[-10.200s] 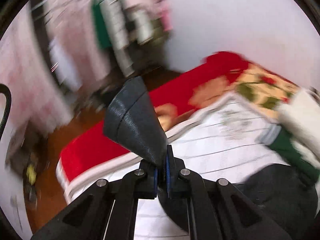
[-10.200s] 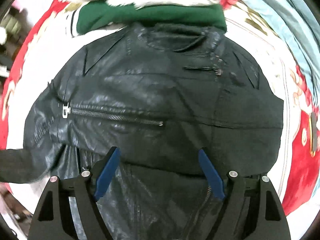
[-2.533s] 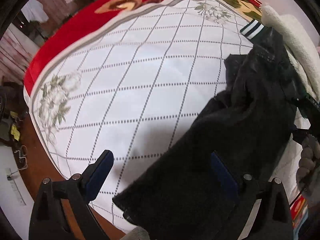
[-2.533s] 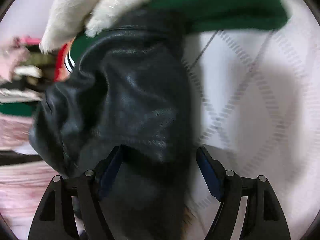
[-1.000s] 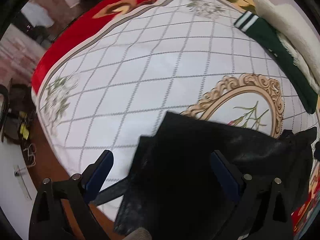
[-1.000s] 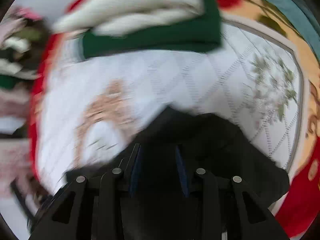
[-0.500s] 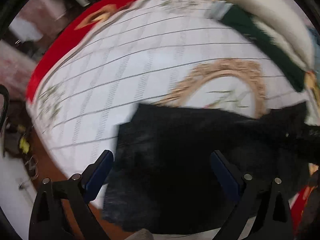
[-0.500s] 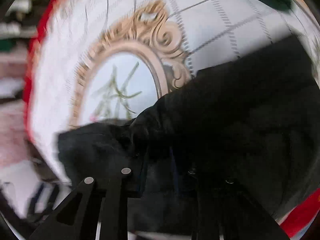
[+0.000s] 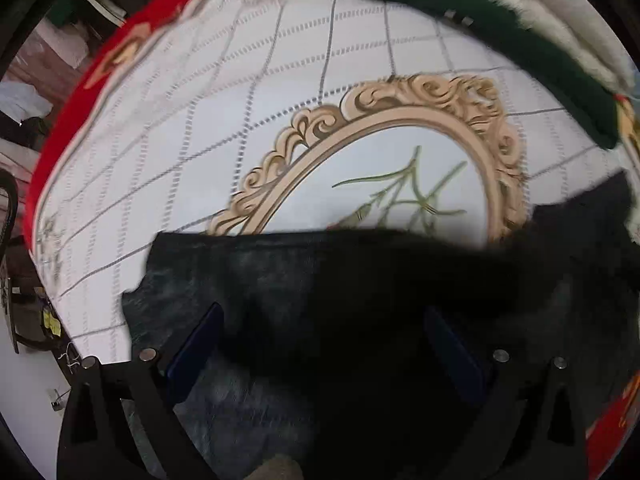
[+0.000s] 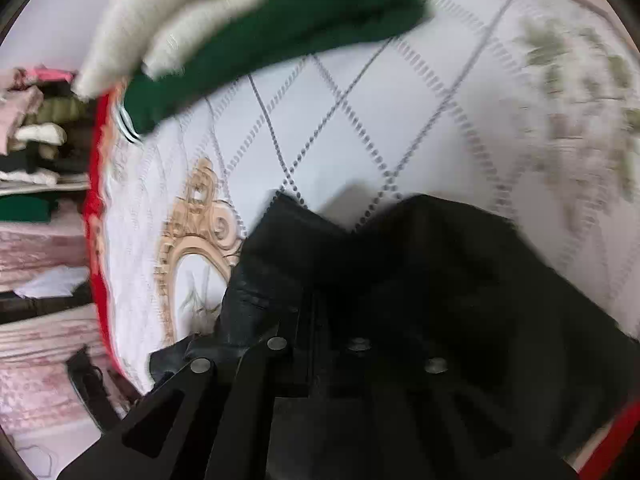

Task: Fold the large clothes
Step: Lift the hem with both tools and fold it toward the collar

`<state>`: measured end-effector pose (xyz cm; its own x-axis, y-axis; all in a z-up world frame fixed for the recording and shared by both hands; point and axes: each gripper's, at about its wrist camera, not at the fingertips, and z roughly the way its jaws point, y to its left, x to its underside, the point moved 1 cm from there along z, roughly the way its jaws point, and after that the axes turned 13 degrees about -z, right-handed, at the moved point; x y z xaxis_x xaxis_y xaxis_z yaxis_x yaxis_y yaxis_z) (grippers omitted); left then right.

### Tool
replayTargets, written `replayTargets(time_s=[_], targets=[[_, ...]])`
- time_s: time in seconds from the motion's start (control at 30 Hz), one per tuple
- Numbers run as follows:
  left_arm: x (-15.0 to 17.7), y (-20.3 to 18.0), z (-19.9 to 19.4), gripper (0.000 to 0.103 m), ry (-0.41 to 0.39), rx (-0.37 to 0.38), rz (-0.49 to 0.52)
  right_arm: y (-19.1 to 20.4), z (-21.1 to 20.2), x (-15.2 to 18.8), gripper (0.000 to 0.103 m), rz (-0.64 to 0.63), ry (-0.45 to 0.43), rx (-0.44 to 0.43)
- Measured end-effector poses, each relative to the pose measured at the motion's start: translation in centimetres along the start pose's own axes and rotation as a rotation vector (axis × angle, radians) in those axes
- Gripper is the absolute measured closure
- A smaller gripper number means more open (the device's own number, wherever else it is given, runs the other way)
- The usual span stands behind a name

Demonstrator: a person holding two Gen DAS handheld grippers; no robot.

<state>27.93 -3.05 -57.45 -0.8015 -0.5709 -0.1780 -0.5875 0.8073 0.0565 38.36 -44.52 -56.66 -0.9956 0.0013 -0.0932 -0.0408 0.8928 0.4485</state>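
Right now my left claw (image 9: 320, 344) is spread wide, blue pads apart, hovering over the black leather jacket (image 9: 340, 320) with nothing between them. The jacket lies on the bed, on the white quilted bedspread with grey diamond stitching (image 9: 224, 92), covering the lower edge of its gold scroll-framed oval medallion (image 9: 404, 148).

My right claw (image 10: 316, 320) is clenched, fingers pressed together on a fold of the same jacket (image 10: 460, 280); the pinch point is dark and partly lost against the leather.

Left view only: the full arc of the medallion with green sprigs inside, and the jacket's flat straight top edge with a dull, fuzzy-looking lining side. Right view only: shiny creased leather at the jacket's left part, a pointed corner sticking up, and blurred shelves of stacked folded clothes (image 10: 36, 152) beyond the bed edge.

Both views: the dark green knit garment with white-striped cuff (image 9: 520, 40) (image 10: 280, 28) lying at the far side of the bedspread, with a cream fluffy fleece garment (image 9: 568, 20) (image 10: 180, 12) on it. Red border (image 9: 68, 120) rims the bedspread. Heavy motion blur in both.
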Motion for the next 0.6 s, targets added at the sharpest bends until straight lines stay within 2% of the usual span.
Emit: replayTargets(time_s=[0.03,0.07,0.1,0.13,0.2,0.27,0.3,0.37,0.5,0.6], targets=[[0.6,0.0,-1.3,0.0,-0.004,0.021,-0.002,-0.4,-1.0,0.7,0.069,0.012,-0.035,-0.001],[1.2,-0.2,-2.0,0.0,-0.006,0.042,-0.001,-1.4,-3.2,2.1,0.057,0.033,-0.083,0.014],[1.9,-0.7,-2.8,0.0,-0.004,0.068,0.008,-2.6,-5.1,3.7,0.032,0.056,-0.126,0.043],[2.6,-1.3,-3.2,0.0,0.002,0.08,0.021,-4.3,-7.1,5.5,0.018,0.095,-0.172,0.079],[4.1,-2.8,-2.6,0.0,0.031,0.09,0.055,-7.2,-8.8,8.8,0.017,0.184,-0.202,0.091],[5.1,-3.4,-0.7,0.0,0.068,0.078,0.074,-10.6,-8.5,11.8,0.017,0.275,-0.171,0.062],[5.7,-3.8,0.5,0.0,0.087,0.065,0.078,-12.3,-7.8,13.1,0.017,0.317,-0.162,0.028],[6.0,-3.7,2.0,0.0,0.102,0.074,0.055,-14.8,-5.0,14.4,0.017,0.379,-0.153,-0.109],[6.4,-3.3,2.3,0.0,0.097,0.092,0.05,-14.9,0.5,13.9,0.017,0.325,-0.166,-0.301],[6.8,-3.2,2.2,0.0,0.087,0.092,0.059,-14.3,1.9,12.0,0.016,0.301,-0.212,-0.358]])
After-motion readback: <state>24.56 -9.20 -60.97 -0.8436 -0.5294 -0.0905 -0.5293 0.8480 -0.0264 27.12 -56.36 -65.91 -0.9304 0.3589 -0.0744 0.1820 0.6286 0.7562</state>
